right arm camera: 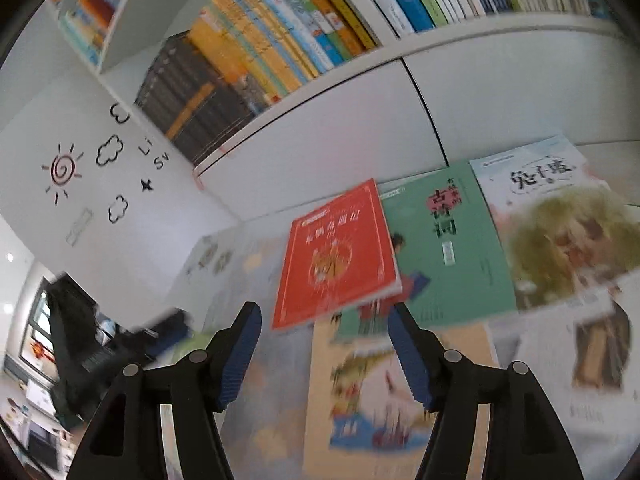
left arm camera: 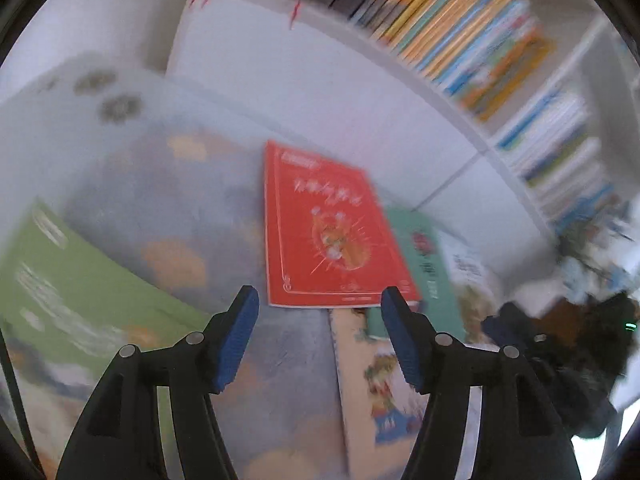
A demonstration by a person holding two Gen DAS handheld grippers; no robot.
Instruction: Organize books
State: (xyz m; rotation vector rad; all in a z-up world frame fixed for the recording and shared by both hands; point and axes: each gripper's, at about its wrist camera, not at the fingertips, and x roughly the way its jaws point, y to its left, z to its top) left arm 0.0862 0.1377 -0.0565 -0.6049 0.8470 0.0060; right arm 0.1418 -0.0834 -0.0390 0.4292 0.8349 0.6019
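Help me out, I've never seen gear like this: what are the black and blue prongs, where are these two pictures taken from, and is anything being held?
Each picture comes from a camera mounted on a hand-held gripper, looking along its two blue-padded fingers. One shows the left gripper, the other the right gripper. A person carries both; no robot arm is involved. Both stand open and hold nothing. Below lie loose books: a red book partly overlapping a green book, a pale book with a bushy picture beside it, and a cream picture book nearest. Behind is a white shelf full of upright books.
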